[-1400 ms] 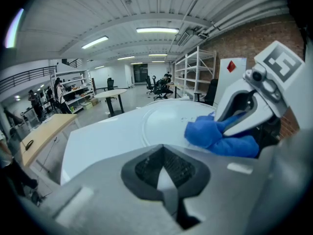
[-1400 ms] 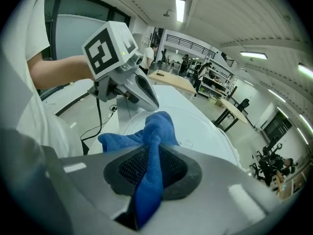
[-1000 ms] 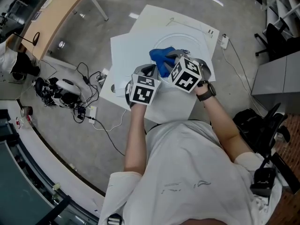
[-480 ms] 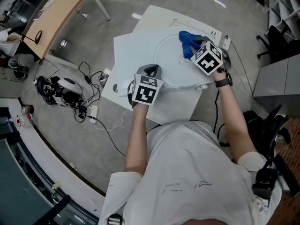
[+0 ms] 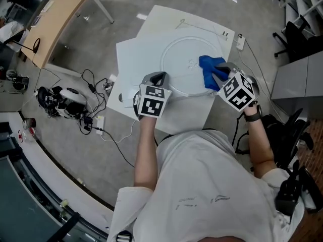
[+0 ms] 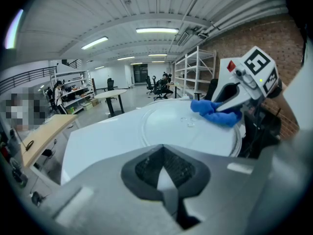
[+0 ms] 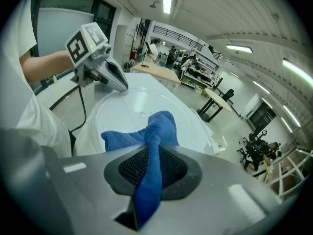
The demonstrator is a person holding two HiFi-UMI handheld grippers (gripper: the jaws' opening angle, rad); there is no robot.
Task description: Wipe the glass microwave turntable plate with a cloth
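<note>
The round glass turntable plate [image 5: 184,54] lies on a white table [image 5: 136,54]. My right gripper [image 5: 220,78] is shut on a blue cloth [image 5: 210,68], which is pressed against the plate's right side near the rim. In the right gripper view the cloth [image 7: 146,131] bunches between the jaws and spreads onto the plate [image 7: 122,109]. My left gripper [image 5: 160,78] sits at the plate's near-left rim; its jaws look shut with a pale sliver of the rim between them [image 6: 164,153]. In the left gripper view the cloth [image 6: 215,112] rests on the plate [image 6: 166,126].
Cables and gear [image 5: 75,102] lie on the floor to the left of the table. A wooden desk [image 5: 55,24] stands at the far left. A power strip [image 5: 241,43] lies by the table's right edge, and a black chair [image 5: 282,130] is at the right.
My right gripper has swept the cloth round the plate, from the near-left side to the far right, then down to the right rim. The left gripper has stayed put.
</note>
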